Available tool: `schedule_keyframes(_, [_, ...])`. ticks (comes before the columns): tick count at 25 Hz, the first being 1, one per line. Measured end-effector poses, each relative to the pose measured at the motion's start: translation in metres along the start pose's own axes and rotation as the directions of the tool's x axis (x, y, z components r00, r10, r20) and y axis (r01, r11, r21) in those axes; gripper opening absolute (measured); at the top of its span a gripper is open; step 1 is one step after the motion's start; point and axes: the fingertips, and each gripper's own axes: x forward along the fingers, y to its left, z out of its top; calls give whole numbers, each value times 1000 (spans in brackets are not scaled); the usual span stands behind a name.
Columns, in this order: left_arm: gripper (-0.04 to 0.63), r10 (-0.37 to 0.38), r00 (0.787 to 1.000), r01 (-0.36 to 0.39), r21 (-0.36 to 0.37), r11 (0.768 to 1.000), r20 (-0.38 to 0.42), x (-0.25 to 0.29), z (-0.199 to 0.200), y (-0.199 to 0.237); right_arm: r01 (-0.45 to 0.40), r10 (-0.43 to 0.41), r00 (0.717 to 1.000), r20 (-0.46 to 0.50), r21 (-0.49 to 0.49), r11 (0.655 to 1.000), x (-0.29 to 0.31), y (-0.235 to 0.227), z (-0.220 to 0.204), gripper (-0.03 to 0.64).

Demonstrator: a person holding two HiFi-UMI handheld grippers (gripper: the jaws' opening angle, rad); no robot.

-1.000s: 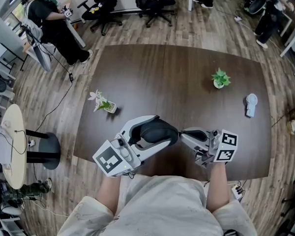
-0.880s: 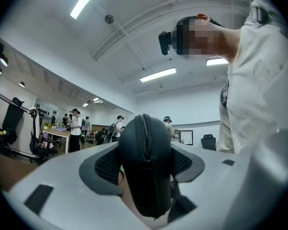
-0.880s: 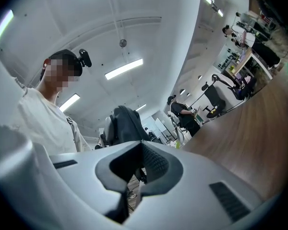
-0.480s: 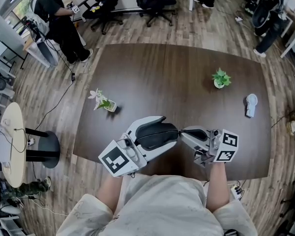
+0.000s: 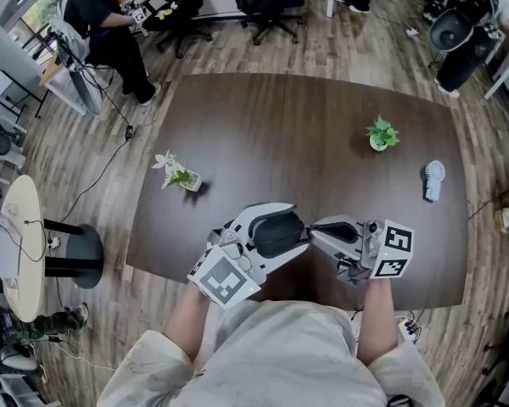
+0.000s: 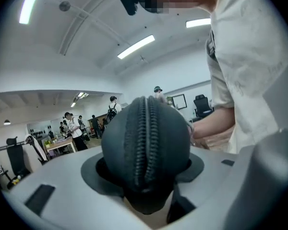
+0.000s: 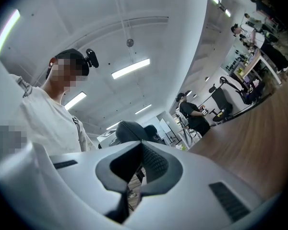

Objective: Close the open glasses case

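Moved since a second ago: left gripper [image 5: 297, 227] is sitting lower and closer to the person's body, rolled so that its marker cube [image 5: 225, 278] is now facing up toward the head camera; the right gripper [image 5: 318, 230] is staying where it was.

Item: glasses case [image 5: 276, 231], dark, rounded, zip-edged. It is being held above the near edge of the table [image 5: 305, 134], just in front of the person's torso.

Left gripper: its jaws have just been closing a little and are clamping the case from both sides. In the left gripper view the case is filling the gap, with its zip seam [image 6: 145, 138] running straight up the middle.

Right gripper: its jaws are pressed together with nothing visible between them (a zip pull would be too small to make out).

Key relation: the case's long axis is running left to right in the head view, from the left gripper toward the right one. The right gripper's tip is meeting the case's right end, touching or just beside it. The right hand is therefore looking the better placed to work along the seam while the left is steadying the case.
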Motion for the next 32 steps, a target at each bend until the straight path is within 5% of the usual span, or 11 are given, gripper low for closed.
schedule_keyframes(11, [257,-54,994,60,59,996,-98,7,-27,-11,-30,14,984,-176,-88,996,6,8,-2,3])
schedule_keyframes(17, [256,-49,990,56,53,997,-129,10,-38,-9,-49,29,987,-157,-121,991,13,20,7,3])
schedule_keyframes(25, [267,-37,999,37,-16,999,-36,4,-19,-5,-37,30,998,-55,-130,991,7,19,25,2])
schedule_keyframes(32, [275,-25,999,25,-2,1000,-45,0,-20,-4,2,-7,999,-40,-136,991,0,9,25,2])
